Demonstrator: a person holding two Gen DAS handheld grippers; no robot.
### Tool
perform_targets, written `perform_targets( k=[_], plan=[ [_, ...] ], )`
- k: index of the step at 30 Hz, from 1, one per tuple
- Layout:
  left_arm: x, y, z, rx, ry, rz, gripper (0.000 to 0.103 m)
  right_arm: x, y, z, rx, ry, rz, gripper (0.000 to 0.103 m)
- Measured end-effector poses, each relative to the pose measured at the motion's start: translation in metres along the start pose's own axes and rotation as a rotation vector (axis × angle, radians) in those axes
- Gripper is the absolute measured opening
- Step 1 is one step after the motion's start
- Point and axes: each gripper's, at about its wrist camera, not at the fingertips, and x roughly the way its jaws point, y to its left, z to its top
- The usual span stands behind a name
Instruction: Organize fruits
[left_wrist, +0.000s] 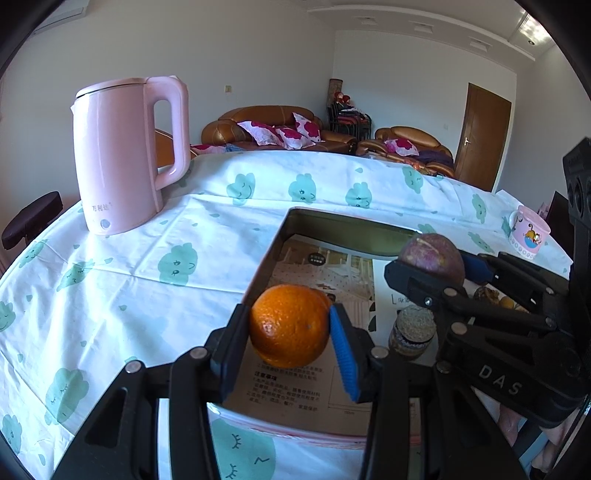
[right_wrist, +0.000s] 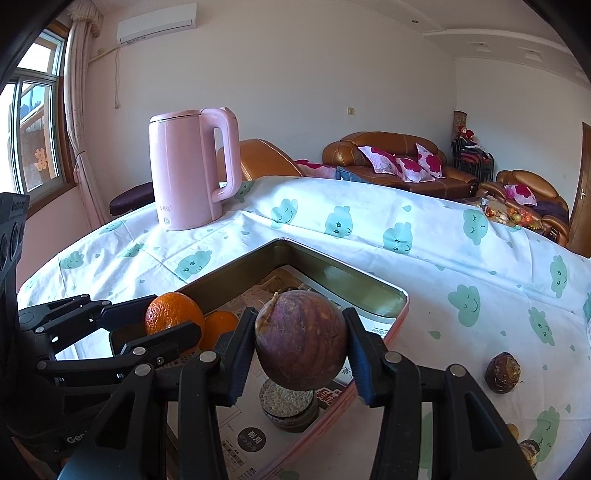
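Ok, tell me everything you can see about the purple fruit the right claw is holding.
The purple fruit is round, with dull reddish-purple skin mottled by pale flecks and scuffs, and a dried tan stem stub at its upper left. It looks firm and whole. The right claw is shut on it, one pad against each side, holding it above the open tin tray, over a small round jar. In the left wrist view it shows a pale patch on top.

We saw bright daylight enter from the window (right_wrist: 35, 122) far left of the jaws, glare whitening the tablecloth (left_wrist: 155, 236) ahead of them, dark vignetted corners, bowed fisheye edges, and slight softness nearest the lens.
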Motion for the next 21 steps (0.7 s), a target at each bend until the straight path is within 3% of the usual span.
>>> perform_targets(
  k=[10,17,19,21],
  plan=[
    [-0.001,-0.001,-0.004,0.007,-0.012,0.011,0.047,0.000,-0.002,0.000,0.011,-0.005,-0.016,0.053],
    [-0.006,-0.002,-0.003,0.015,-0.029,0.012,0.056,-0.007,-0.008,0.000,0.048,-0.033,-0.039,0.061],
    [-0.007,-0.004,-0.003,0.025,-0.030,0.005,0.064,-0.009,-0.010,0.000,0.060,-0.044,-0.045,0.065],
    [-0.011,-0.007,-0.004,0.038,-0.049,0.028,0.084,-0.012,-0.012,0.000,0.068,-0.058,-0.039,0.077]
  ],
)
